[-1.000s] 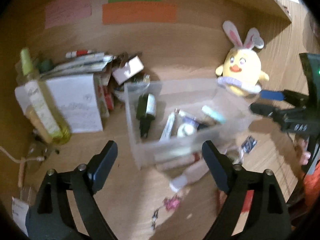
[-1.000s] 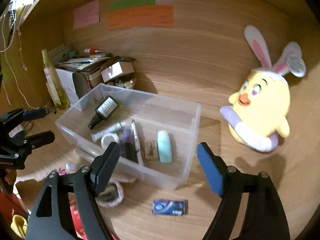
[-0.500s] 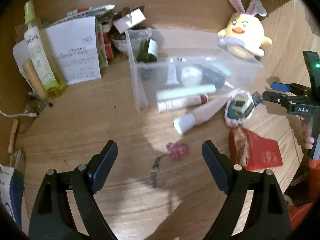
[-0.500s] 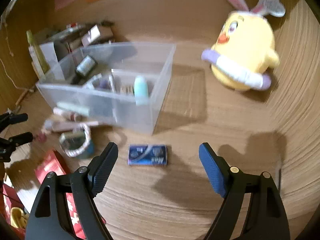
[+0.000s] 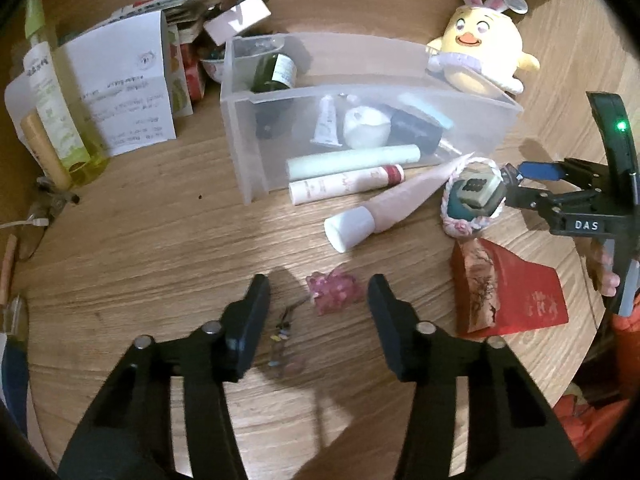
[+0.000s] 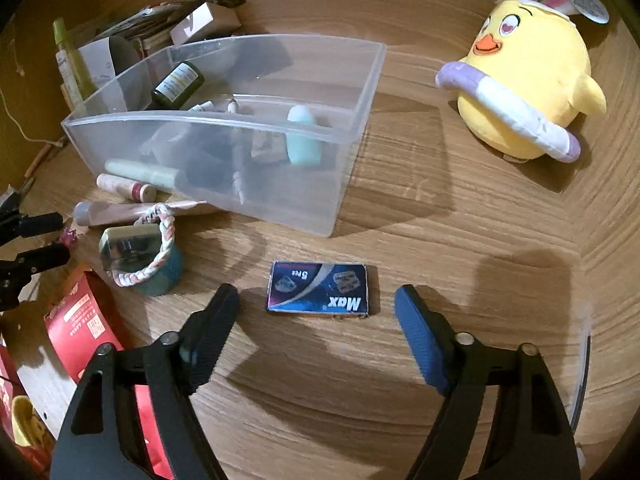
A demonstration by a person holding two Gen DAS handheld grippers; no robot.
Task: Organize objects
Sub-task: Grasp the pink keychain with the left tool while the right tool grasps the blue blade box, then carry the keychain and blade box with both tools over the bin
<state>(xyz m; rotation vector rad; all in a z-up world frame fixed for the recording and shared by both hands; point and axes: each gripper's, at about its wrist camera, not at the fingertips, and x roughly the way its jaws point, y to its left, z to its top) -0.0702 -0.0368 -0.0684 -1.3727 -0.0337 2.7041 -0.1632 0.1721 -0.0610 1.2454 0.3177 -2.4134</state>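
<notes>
A small pink bead charm (image 5: 332,292) with a thin chain lies on the wooden table between the fingers of my left gripper (image 5: 320,300). Its jaws are closing, and both pads still stand clear of the charm. A flat blue pack marked "Max" (image 6: 320,288) lies between the fingers of my right gripper (image 6: 318,300). These jaws are closing too, with a gap on each side of the pack. A clear plastic bin (image 5: 240,120) (image 6: 352,140) behind both holds a dark bottle, tubes and small items.
Tubes, among them a pink tube (image 5: 400,204), lie along the bin's front. Beside them is a round tin with a braided cord (image 5: 472,200) (image 6: 140,256). A red packet (image 5: 516,296) lies nearer. A yellow chick plush (image 6: 528,92) sits right; boxes and a yellow bottle (image 5: 52,100) stand left.
Both grippers sank toward the table and tipped downward. Their jaws narrowed, the left far more. The charm now lies between the left fingers and the blue pack between the right ones.
</notes>
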